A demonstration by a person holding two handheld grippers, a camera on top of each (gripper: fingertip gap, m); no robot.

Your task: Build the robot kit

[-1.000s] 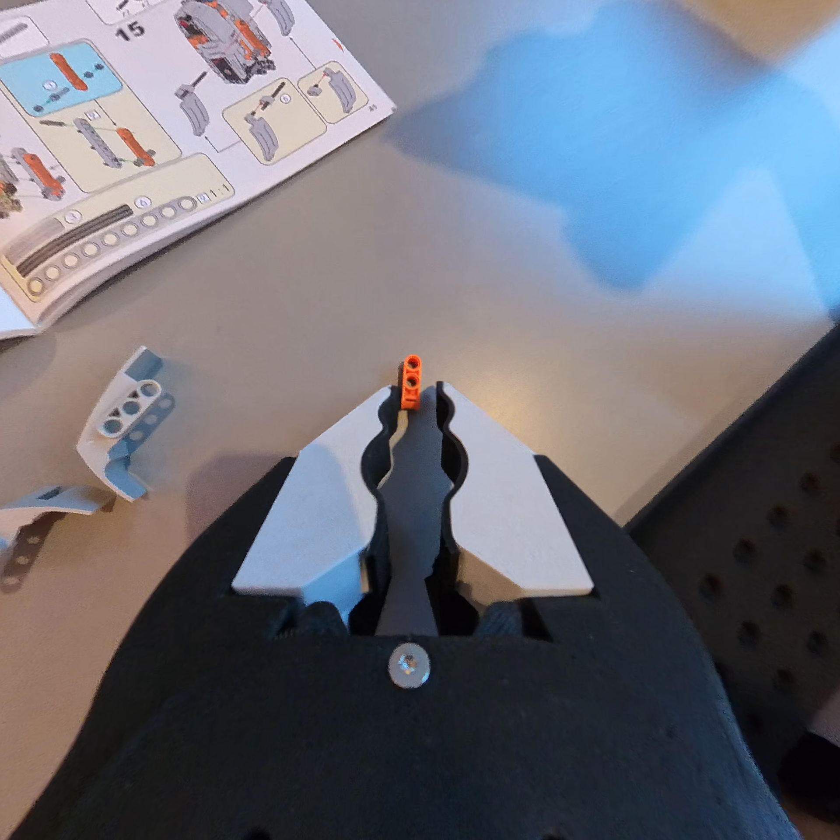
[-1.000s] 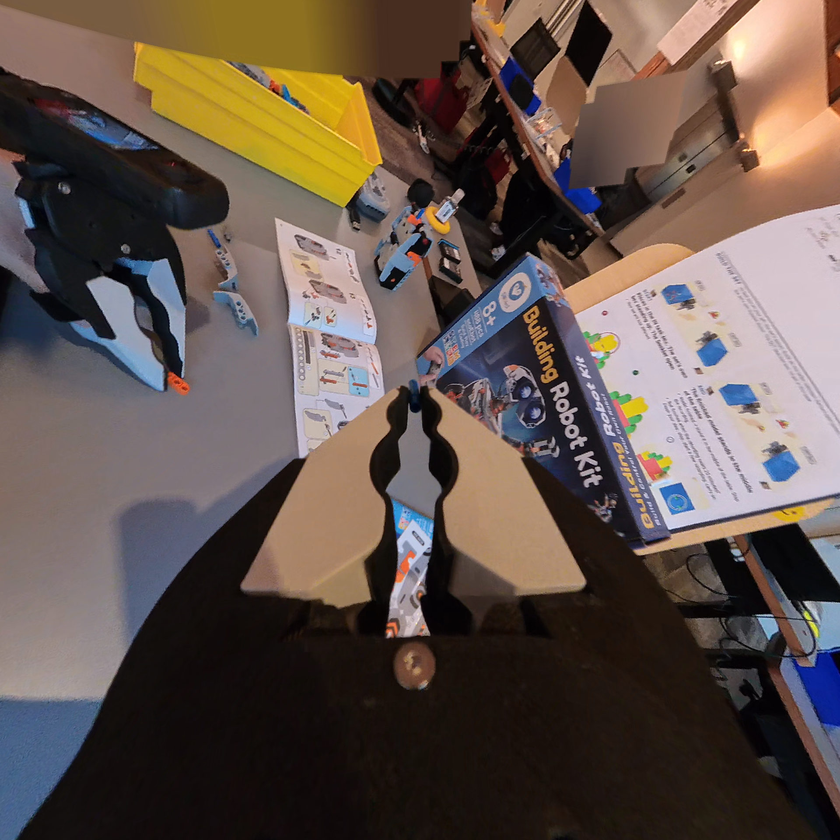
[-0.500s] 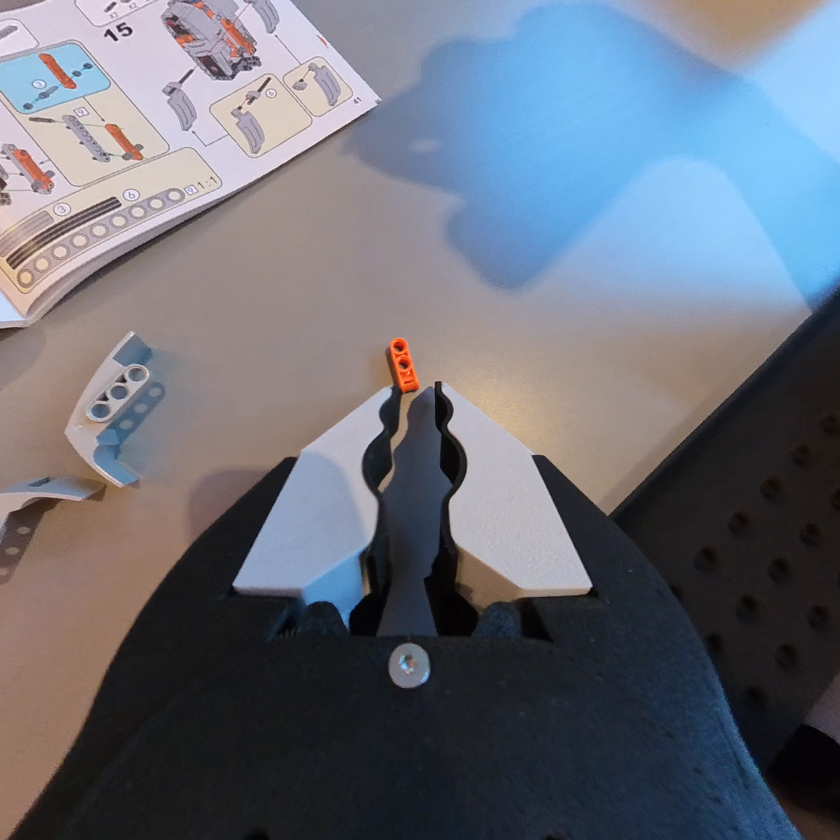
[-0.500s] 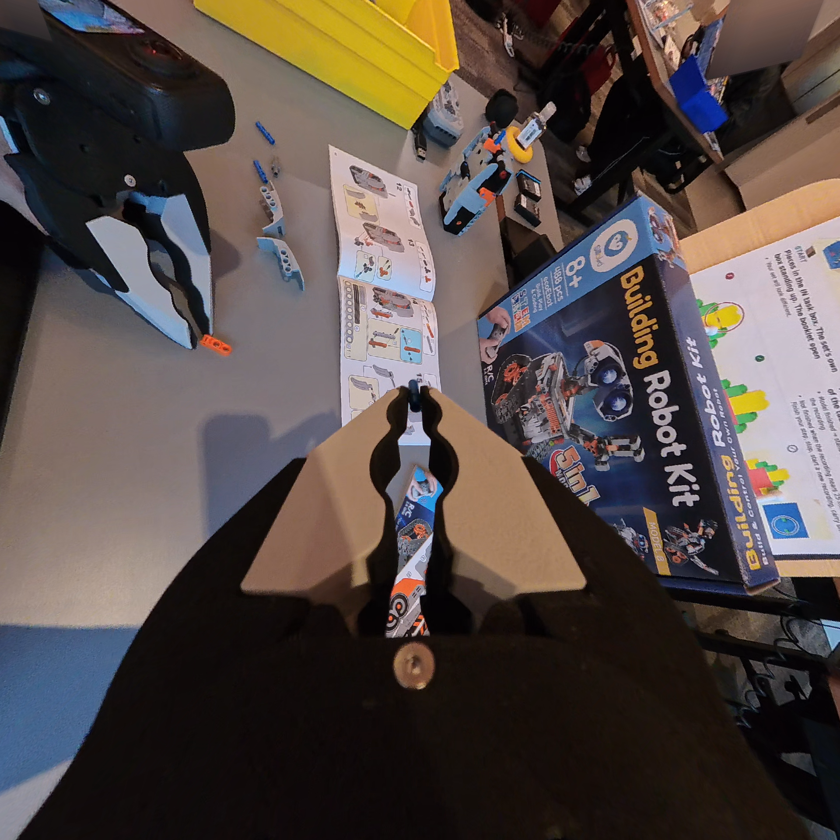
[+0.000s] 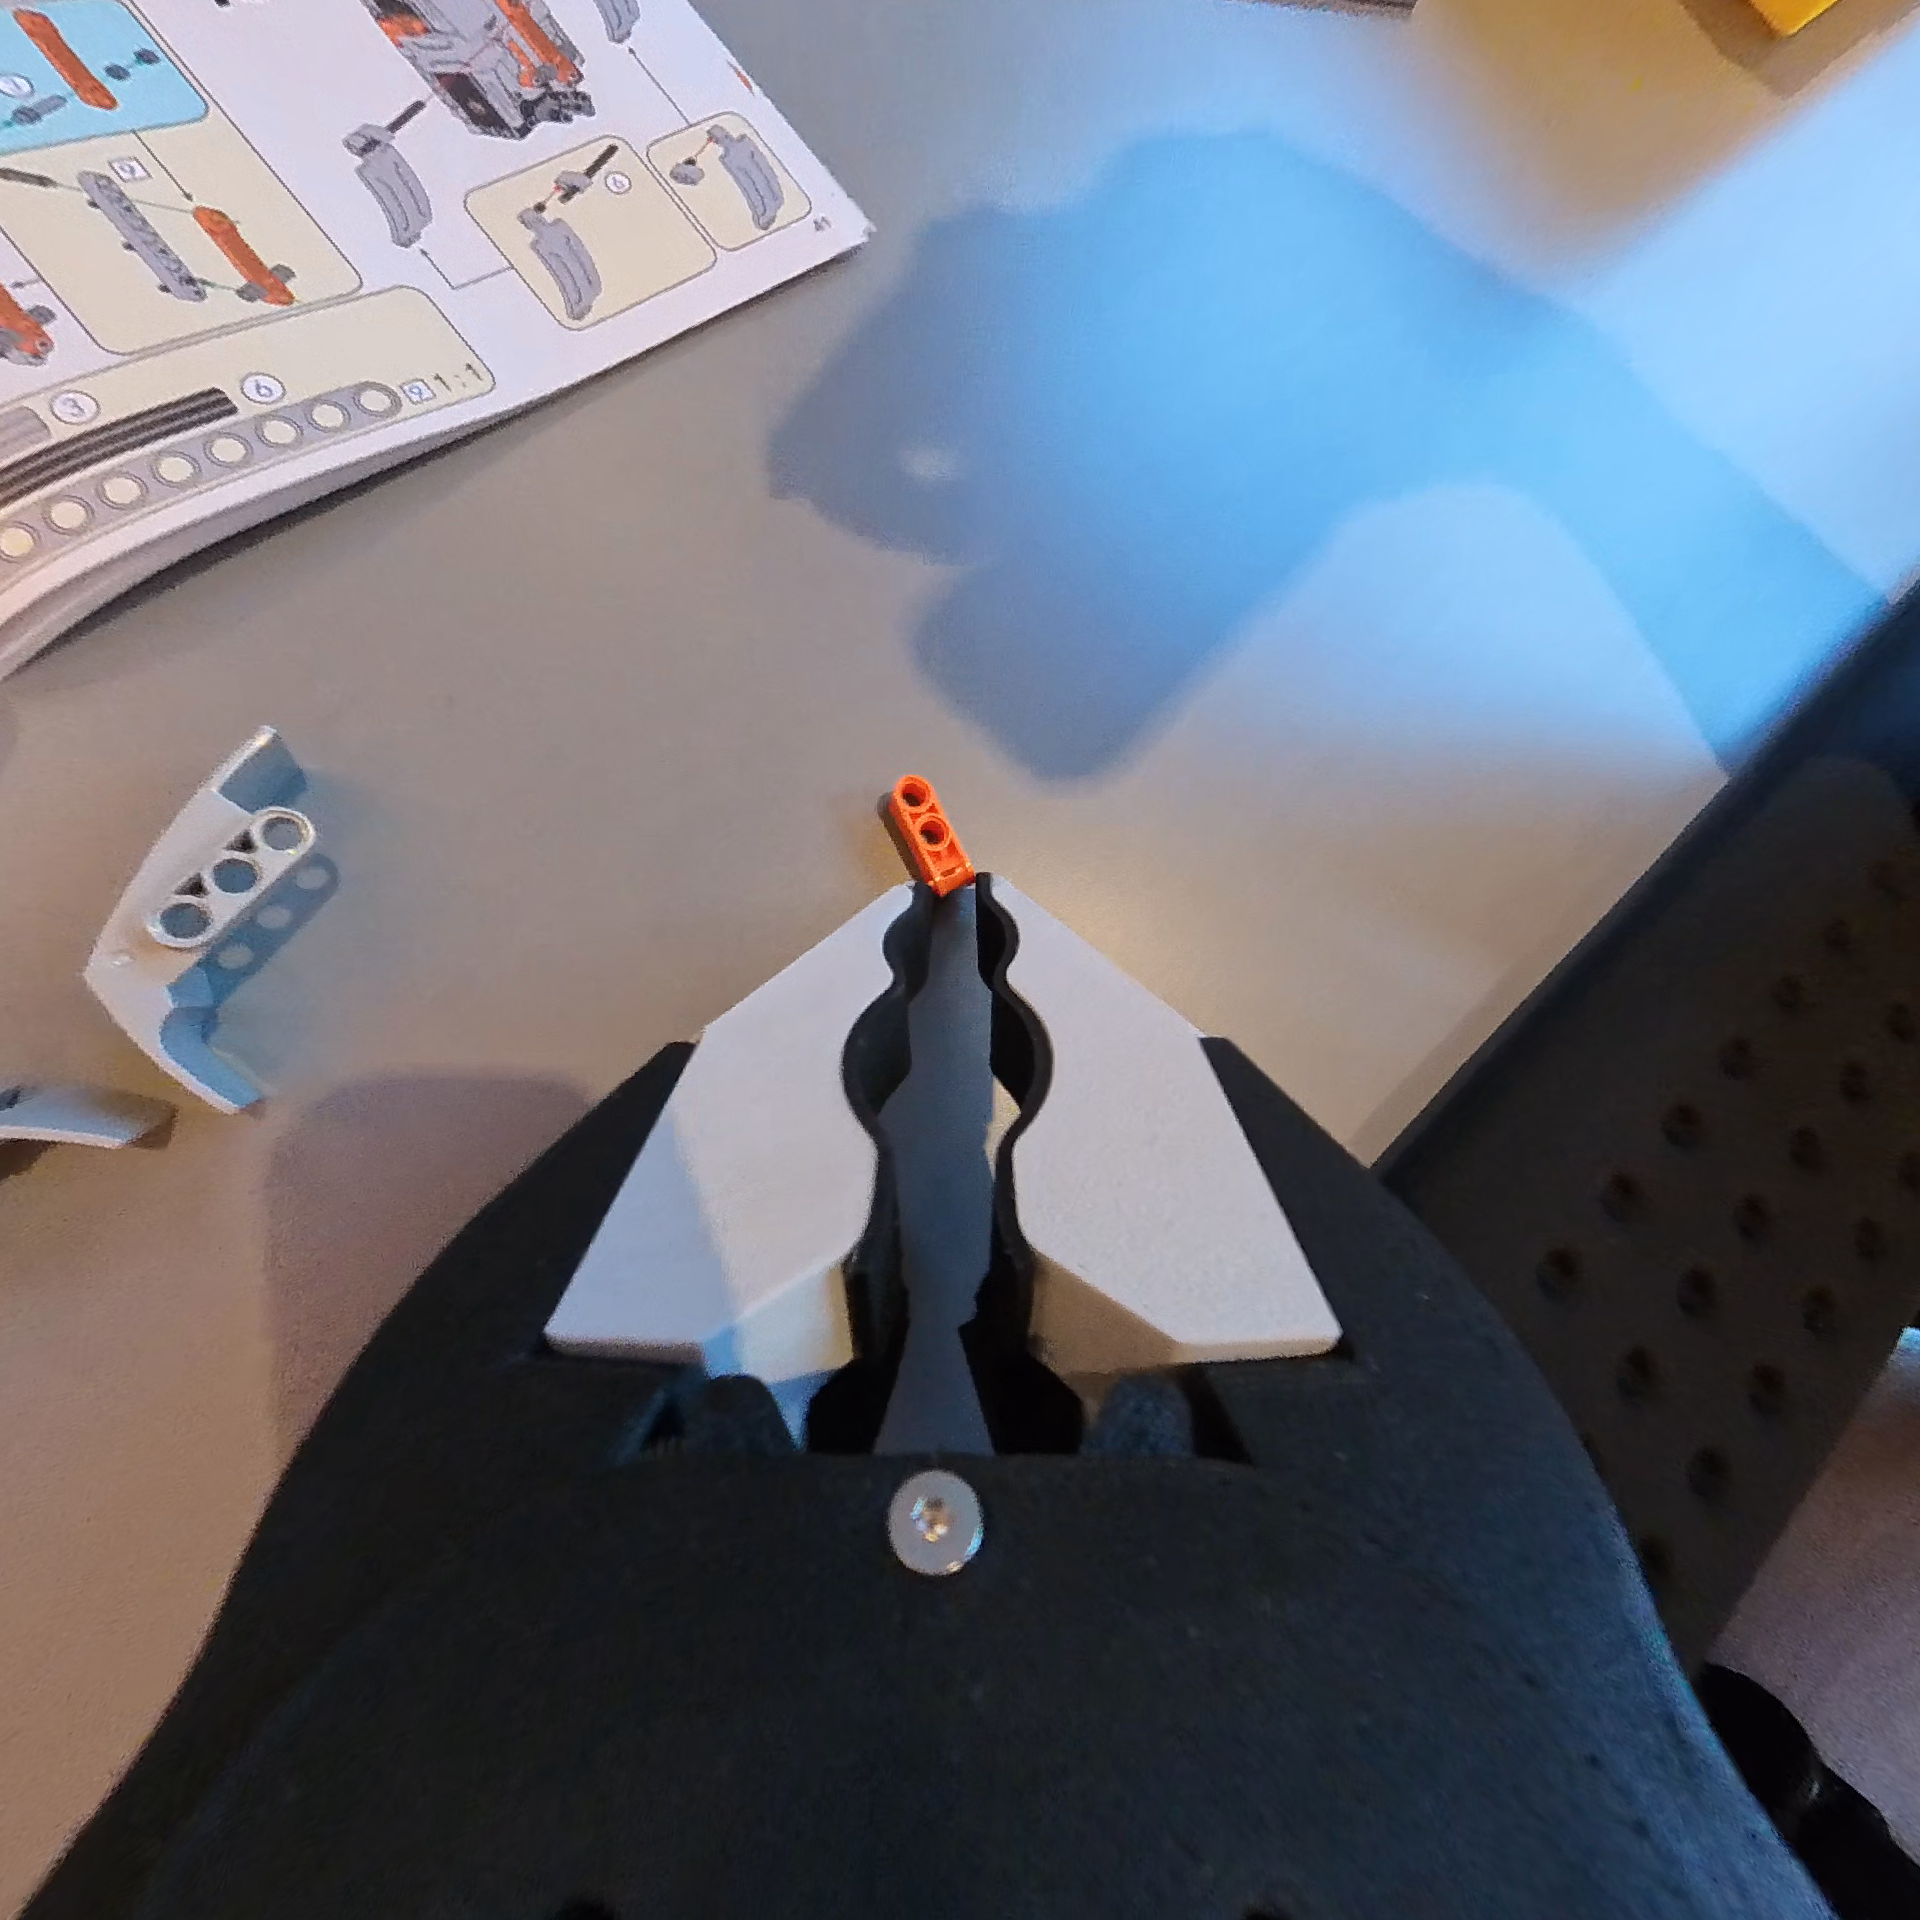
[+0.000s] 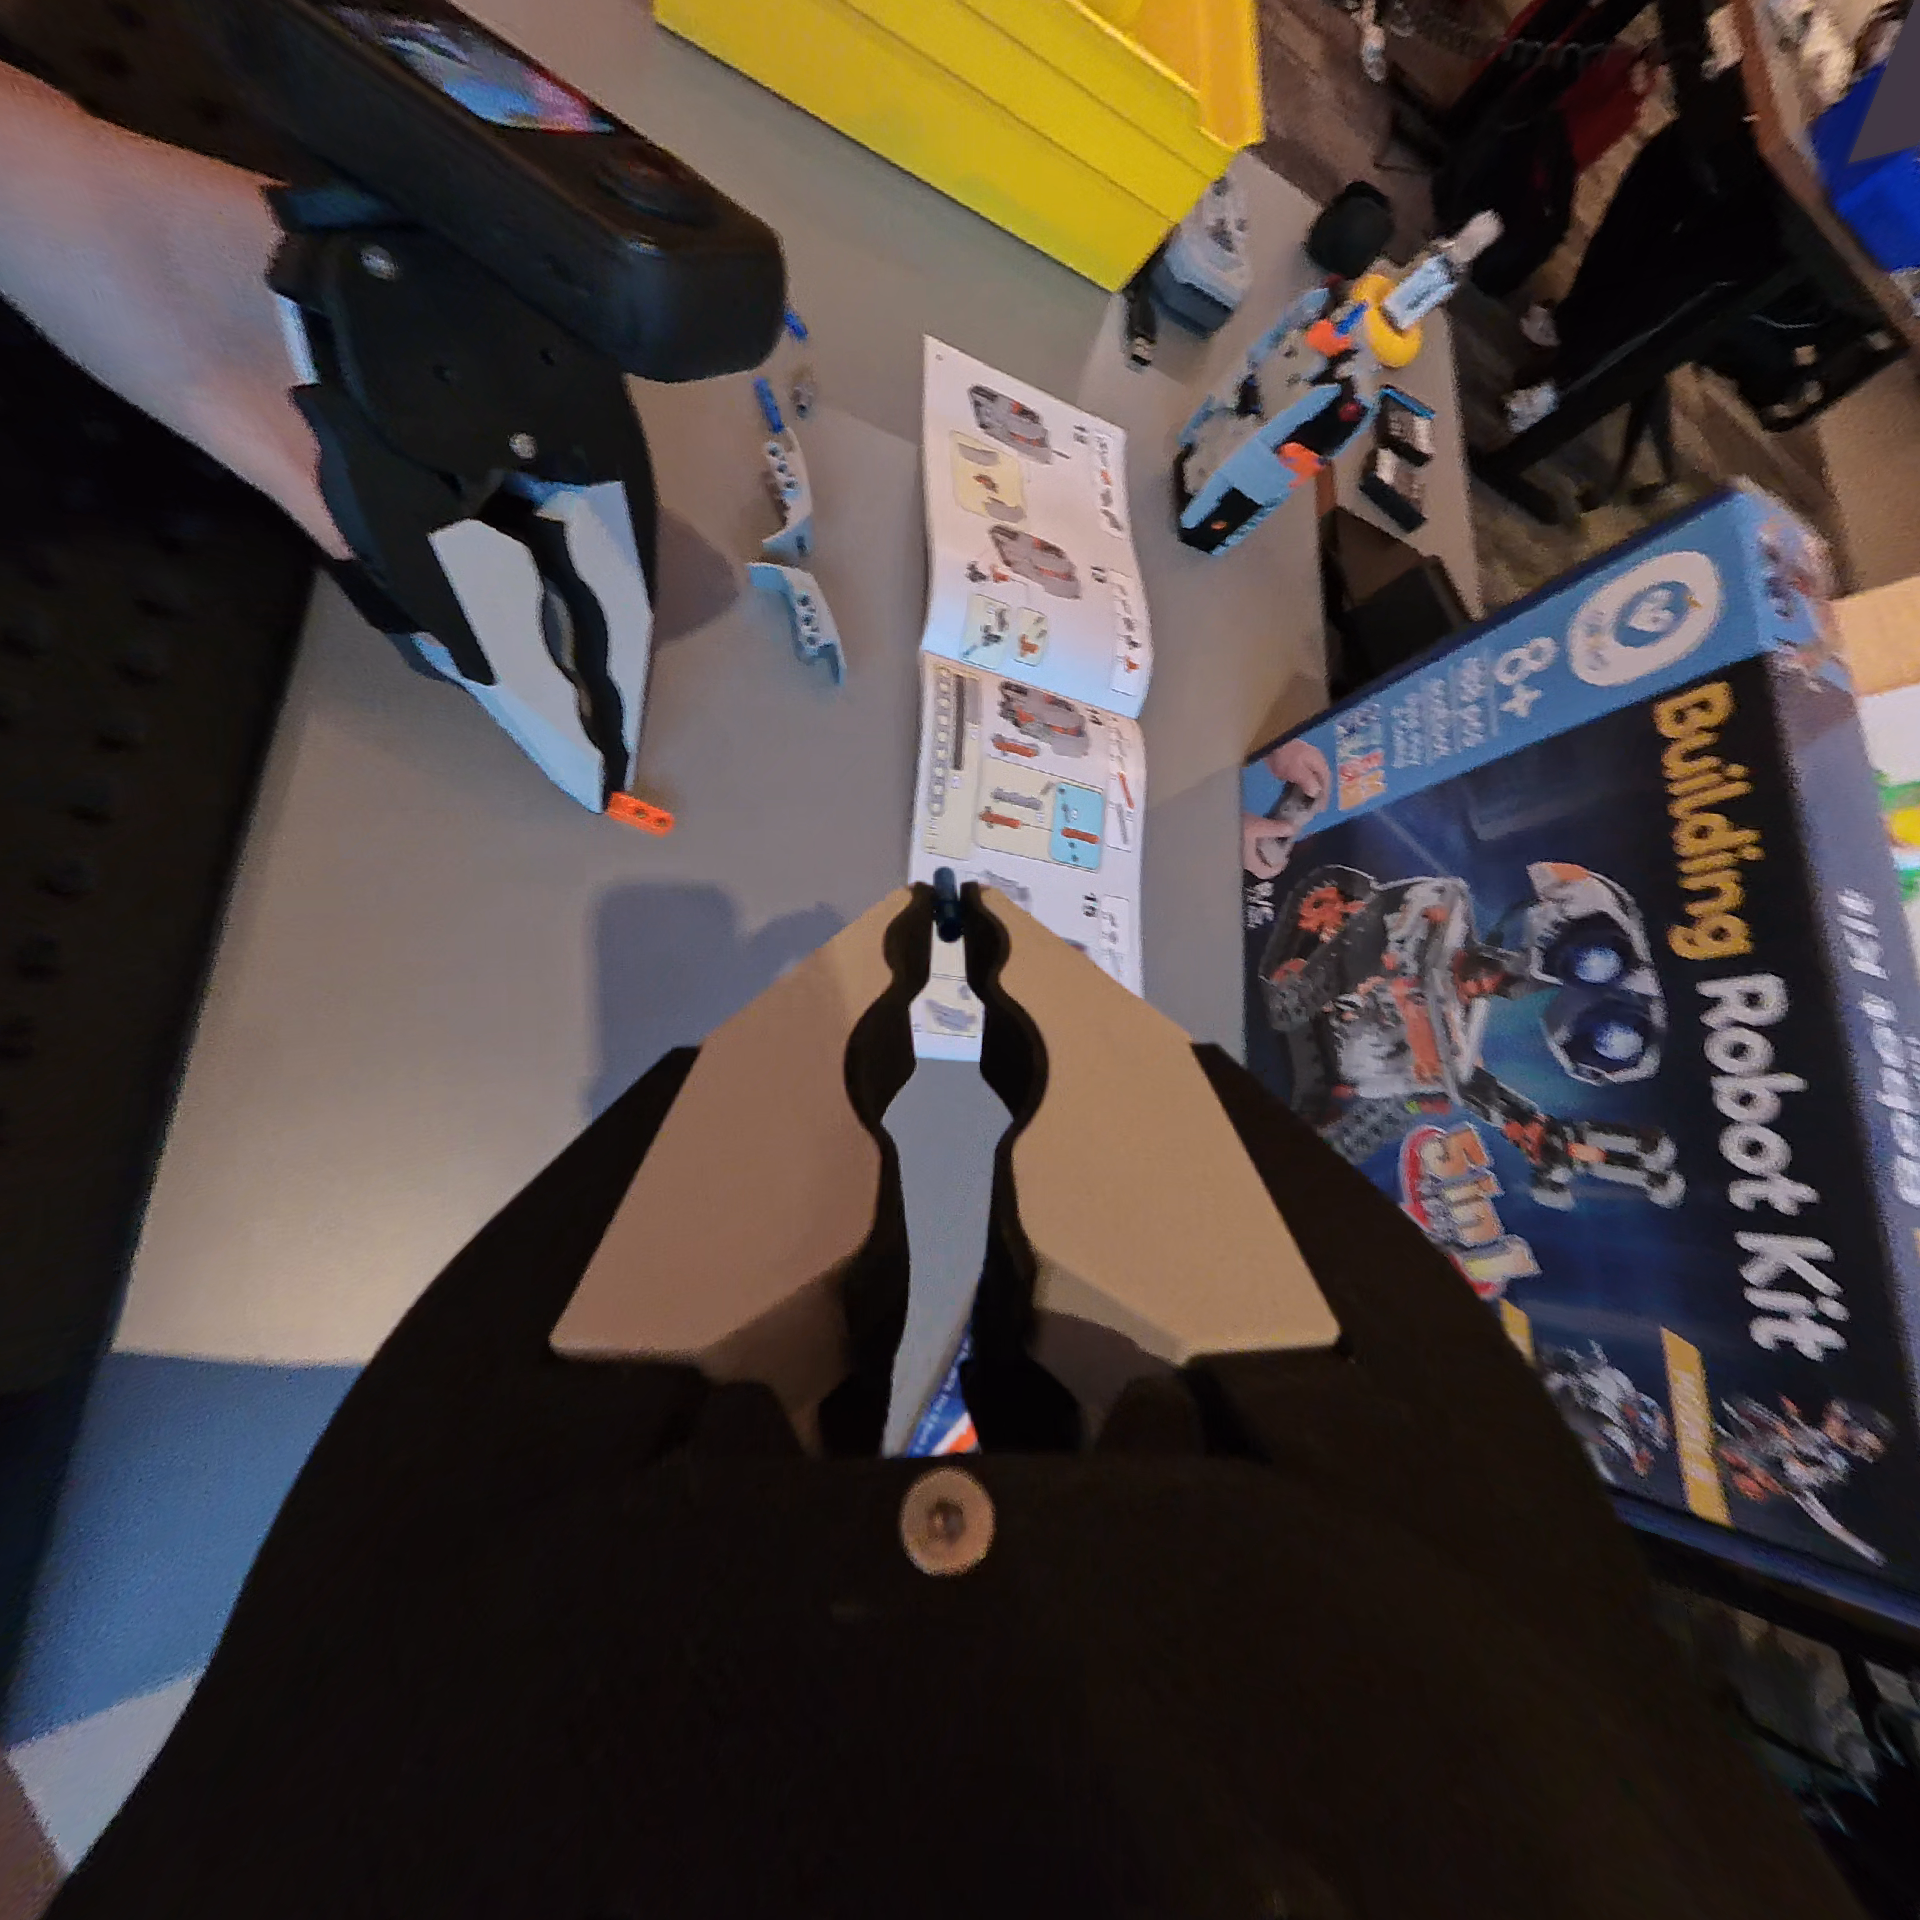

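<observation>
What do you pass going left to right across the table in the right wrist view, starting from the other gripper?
left gripper → orange piece → curved grey pieces → open instruction booklet → blue and grey model → robot kit box

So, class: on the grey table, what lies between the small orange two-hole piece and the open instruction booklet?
Nothing: bare grey table separates the small orange two-hole piece from the open instruction booklet, shown in the right wrist view.

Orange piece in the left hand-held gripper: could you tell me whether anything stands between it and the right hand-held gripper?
Nothing visible does: only bare table separates the orange piece from the right hand-held gripper, which pinches a dark pin.
</observation>
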